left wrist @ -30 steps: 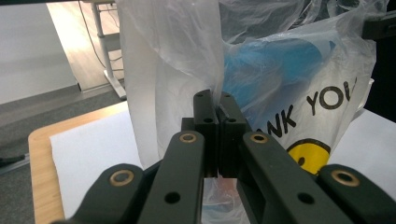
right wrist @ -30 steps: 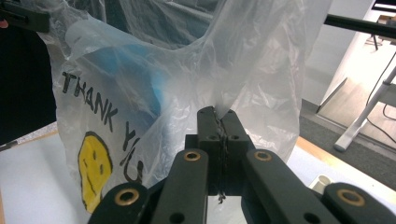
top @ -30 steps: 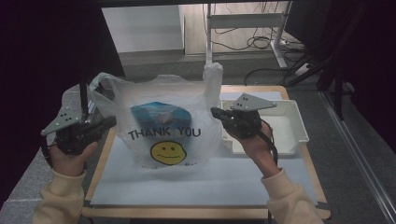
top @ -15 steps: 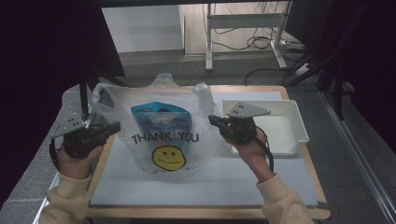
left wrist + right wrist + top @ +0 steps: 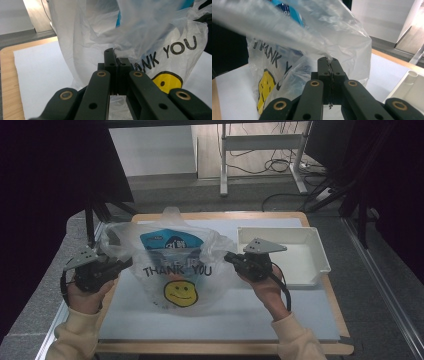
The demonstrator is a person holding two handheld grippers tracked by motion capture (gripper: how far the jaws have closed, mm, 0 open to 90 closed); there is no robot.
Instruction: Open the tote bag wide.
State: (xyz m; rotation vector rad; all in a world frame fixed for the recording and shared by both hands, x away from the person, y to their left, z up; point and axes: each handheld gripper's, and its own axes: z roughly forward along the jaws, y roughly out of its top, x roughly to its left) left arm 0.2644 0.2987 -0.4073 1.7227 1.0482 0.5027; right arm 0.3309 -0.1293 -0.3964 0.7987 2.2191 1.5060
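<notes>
Both my tongs, left (image 5: 121, 265) & right (image 5: 229, 257), clamped on thin white smiley plastic bag (image 5: 182, 280); it sits on wooden desk (image 5: 220, 347) w/ white mat (image 5: 240, 317), white rectangular plastic tray (image 5: 320, 255) beside, grey floor (image 5: 165, 187) behind.

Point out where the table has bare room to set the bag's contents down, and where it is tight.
Free: the white tray, bare inside, and the white mat in front of the plastic bag, between the two forearms. Crowded: the middle strip, where the left gripper and right gripper pinch the bag's sides.

Both tongs (image 5: 127, 265) (image 5: 229, 257) seemingly pinch bag (image 5: 180, 270) handles.
</notes>
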